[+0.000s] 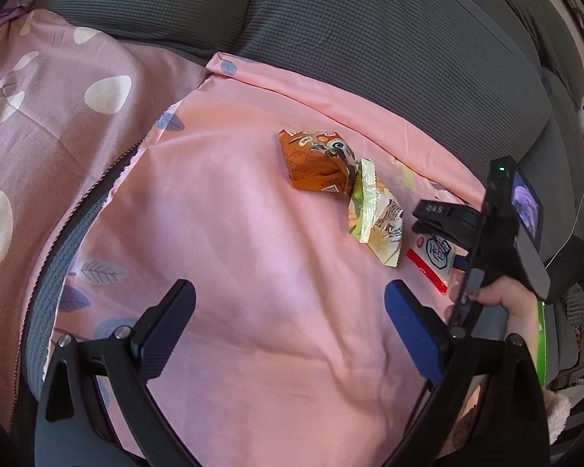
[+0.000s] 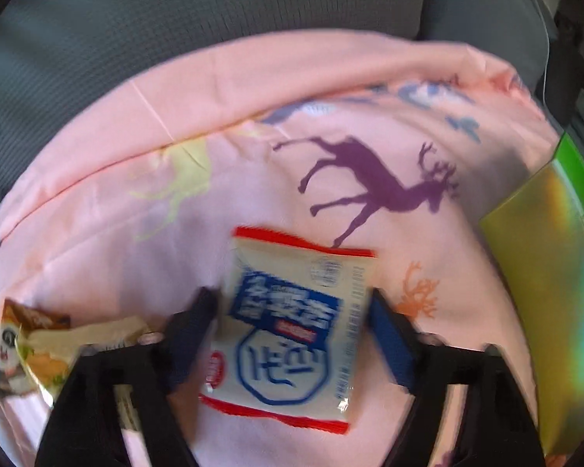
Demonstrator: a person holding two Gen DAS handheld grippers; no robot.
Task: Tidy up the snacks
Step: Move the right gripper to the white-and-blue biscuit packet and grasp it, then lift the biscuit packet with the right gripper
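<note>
A white snack packet with red edges and blue print [image 2: 288, 330] lies on the pink sheet between the fingers of my right gripper [image 2: 292, 311], whose jaws stand wide and close to both its sides. The packet also shows in the left wrist view [image 1: 434, 258], under the right gripper's tip [image 1: 444, 216]. An orange packet [image 1: 317, 161] and a pale yellow packet [image 1: 375, 214] lie touching each other left of it; both show at the right wrist view's lower left [image 2: 39, 346]. My left gripper [image 1: 290, 305] is open and empty above bare sheet.
A pink printed sheet [image 1: 233, 253] covers a grey sofa seat [image 1: 370, 39]. A mauve quilt [image 1: 39, 116] lies to the left. A green and yellow box [image 2: 545, 272] stands at the right edge of the sheet.
</note>
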